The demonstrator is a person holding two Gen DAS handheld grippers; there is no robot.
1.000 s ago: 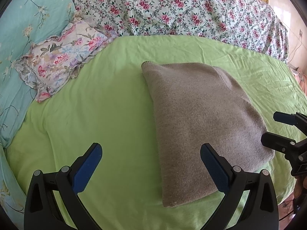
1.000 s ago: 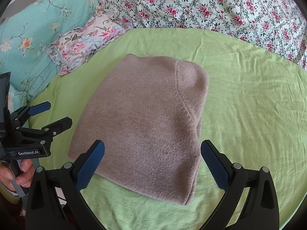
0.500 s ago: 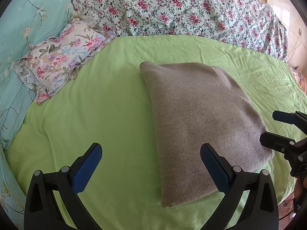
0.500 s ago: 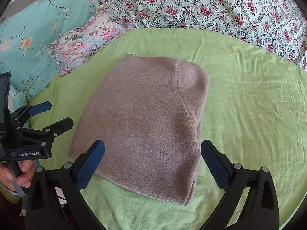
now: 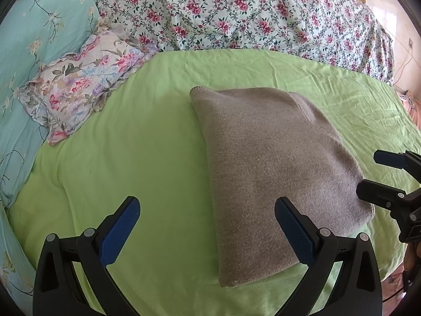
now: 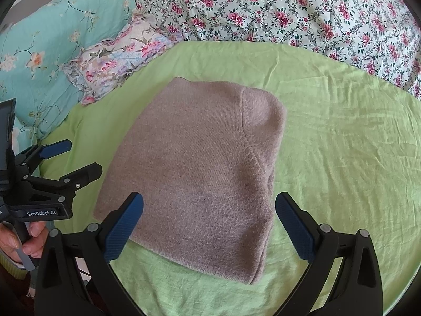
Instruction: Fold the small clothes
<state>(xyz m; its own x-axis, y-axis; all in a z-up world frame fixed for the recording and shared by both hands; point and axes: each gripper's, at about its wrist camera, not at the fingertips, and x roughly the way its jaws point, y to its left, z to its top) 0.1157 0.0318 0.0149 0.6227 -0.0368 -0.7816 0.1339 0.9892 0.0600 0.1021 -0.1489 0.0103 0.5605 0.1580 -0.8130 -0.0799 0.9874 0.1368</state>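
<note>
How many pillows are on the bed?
2: a small floral pillow beside the green sheet's far left corner, and a big turquoise pillow left of it. Others may hide under the flowered quilt.

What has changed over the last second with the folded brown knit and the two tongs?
Almost nothing. The left tongs drifted very slightly, so the bedding sits marginally lower-right in their view; nothing was grasped or released. The folded brown knit lies in the same place on the green sheet, and both the left and the right tongs stay open and empty, above its near edge.
</note>
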